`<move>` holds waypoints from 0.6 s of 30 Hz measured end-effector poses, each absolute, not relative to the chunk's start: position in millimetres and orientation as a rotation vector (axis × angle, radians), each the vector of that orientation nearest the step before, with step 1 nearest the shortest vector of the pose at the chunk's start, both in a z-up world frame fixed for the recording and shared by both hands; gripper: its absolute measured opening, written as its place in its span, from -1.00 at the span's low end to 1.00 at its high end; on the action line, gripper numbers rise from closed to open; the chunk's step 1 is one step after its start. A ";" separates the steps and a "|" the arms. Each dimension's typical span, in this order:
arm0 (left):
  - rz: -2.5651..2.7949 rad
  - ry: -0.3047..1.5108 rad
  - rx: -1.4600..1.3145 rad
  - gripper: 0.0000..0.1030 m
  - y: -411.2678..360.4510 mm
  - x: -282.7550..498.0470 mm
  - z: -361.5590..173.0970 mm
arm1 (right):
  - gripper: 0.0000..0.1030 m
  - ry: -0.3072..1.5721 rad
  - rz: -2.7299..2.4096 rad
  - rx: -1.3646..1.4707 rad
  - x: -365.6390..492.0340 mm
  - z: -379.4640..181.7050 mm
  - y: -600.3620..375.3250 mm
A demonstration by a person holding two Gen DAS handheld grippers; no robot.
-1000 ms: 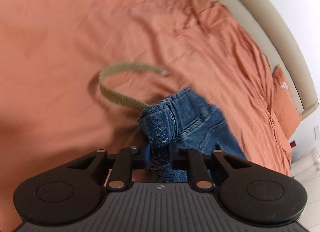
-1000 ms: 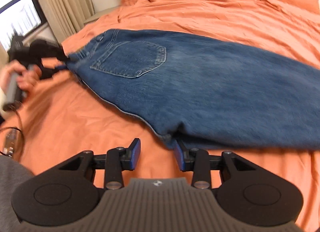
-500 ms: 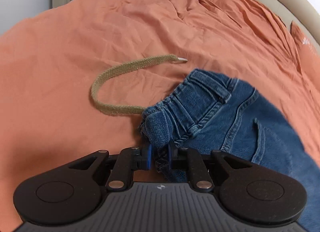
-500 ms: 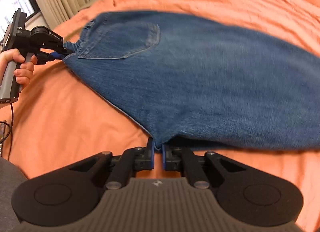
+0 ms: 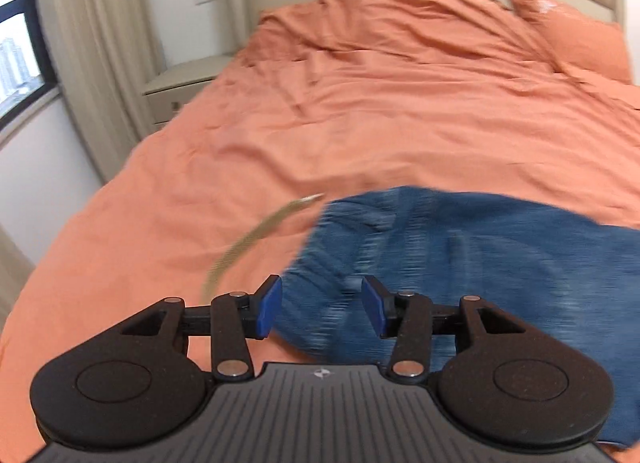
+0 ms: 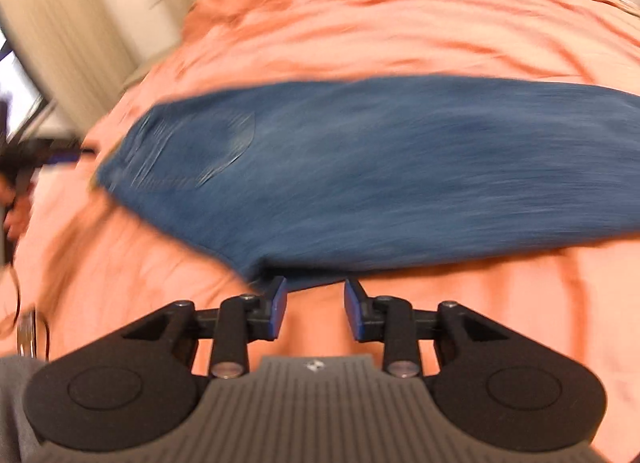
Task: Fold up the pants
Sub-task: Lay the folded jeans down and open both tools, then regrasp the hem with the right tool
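While both claws open, pants (image 6: 360,175) lie just ahead.

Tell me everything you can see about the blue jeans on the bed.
The jeans are blue denim, lying flat across the orange bedcover, lengthwise from left to right in the right wrist view. A back pocket faces up near the waist end. A tan woven belt trails from the waist onto the cover. Both claws are opening: the left claw hovers over the waist, the right claw at the near edge. Neither grips the cloth. Motion blur hides details.
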State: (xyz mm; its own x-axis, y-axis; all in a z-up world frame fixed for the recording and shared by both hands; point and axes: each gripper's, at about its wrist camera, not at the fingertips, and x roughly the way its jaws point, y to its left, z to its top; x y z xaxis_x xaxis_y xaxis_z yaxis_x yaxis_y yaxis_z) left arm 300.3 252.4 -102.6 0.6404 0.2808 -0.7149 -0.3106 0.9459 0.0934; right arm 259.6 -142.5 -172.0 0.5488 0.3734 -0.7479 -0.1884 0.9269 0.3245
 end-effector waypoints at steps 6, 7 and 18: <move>0.162 0.823 -0.083 0.05 188.6 317.8 -79.4 | -0.45 0.843 0.122 0.352 262.9 -128.1 -280.5; 0.143 0.827 -0.072 0.05 175.7 323.5 -79.0 | -0.46 0.830 0.085 0.368 264.2 -123.5 -305.1; 0.040 0.943 0.027 -0.02 54.9 397.1 -117.4 | -0.44 0.726 -0.228 0.667 280.1 -130.7 -558.9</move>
